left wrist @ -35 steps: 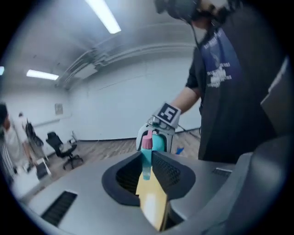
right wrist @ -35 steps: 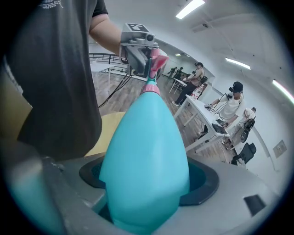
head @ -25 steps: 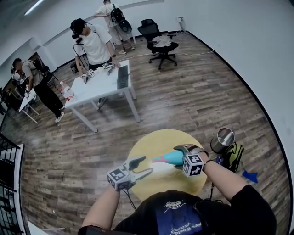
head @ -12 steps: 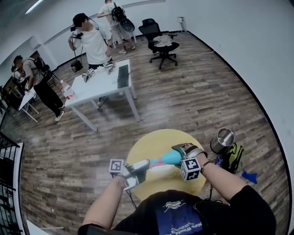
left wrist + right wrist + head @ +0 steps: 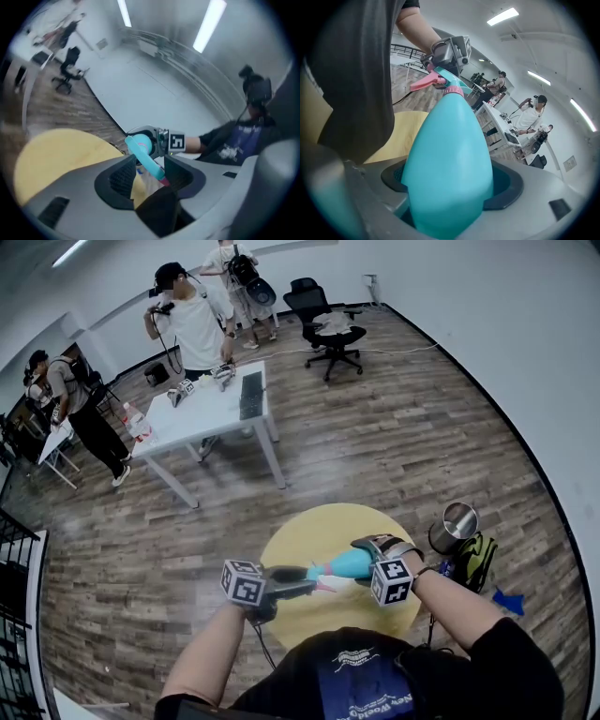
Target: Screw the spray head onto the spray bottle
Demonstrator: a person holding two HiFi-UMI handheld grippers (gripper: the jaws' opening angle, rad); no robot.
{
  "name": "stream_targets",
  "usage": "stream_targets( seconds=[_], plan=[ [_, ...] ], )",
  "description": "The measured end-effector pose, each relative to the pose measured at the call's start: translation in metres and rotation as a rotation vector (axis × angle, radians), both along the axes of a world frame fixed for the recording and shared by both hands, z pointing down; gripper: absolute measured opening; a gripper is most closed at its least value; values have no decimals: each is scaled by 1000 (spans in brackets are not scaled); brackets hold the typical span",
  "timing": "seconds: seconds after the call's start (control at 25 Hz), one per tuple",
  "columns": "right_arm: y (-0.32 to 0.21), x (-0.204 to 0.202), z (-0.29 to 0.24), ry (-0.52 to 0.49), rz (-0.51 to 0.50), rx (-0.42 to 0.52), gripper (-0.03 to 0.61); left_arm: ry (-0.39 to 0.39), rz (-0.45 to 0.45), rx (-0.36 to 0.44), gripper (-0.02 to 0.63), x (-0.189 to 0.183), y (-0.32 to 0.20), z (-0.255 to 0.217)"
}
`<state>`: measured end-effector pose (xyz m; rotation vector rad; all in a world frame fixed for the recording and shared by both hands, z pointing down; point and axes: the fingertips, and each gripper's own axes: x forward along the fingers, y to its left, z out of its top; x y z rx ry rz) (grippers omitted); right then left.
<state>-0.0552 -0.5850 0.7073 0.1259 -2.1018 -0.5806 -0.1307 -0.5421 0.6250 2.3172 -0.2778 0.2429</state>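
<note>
Spray bottle: held nearly level above the near edge of the round yellow table, not resting on it.

Right gripper: clamped on the bottle's fat teal body, over the table's near right side.

Left gripper: over the table's near left edge. Its jaws have just been closing with the spray head between them, and the pads appear to bear on it.

The pink collar sits at the neck; I cannot tell whether the threads have caught.

Judged step: turning the head on.
- Keep the head in line with the neck.
- Grip the head, not the trigger.
- Roll the left wrist only, with the right steady.
- The smooth tapered body may slip, so release and re-grip between turns.
</note>
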Motion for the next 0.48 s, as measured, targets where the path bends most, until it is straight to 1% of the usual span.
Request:
stream_targets(
  seconds=[0.04,0.16,0.2,0.24,0.28,0.36,0.4,0.48],
  plan=[
    [3,0,2,3,-11,-18,439,-99,50,118,218,1,5,3],
    [14,0,10,28,-38,-68,439,-440,227,514,212,1,17,21],
    [16,0,12,32,-38,-84,439,-539,274,637,212,-1,17,27],
    [16,0,13,30,-34,-98,439,-618,306,742,215,-4,16,31],
    [16,0,14,26,-30,-109,439,-676,328,829,219,-5,15,33],
    [15,1,13,20,-27,-121,439,-755,353,964,229,-6,13,38],
    [15,2,12,19,-25,-122,439,-786,357,1015,232,-5,13,40],
    [15,3,12,17,-20,-128,439,-838,356,1088,233,-5,12,44]
  ],
)
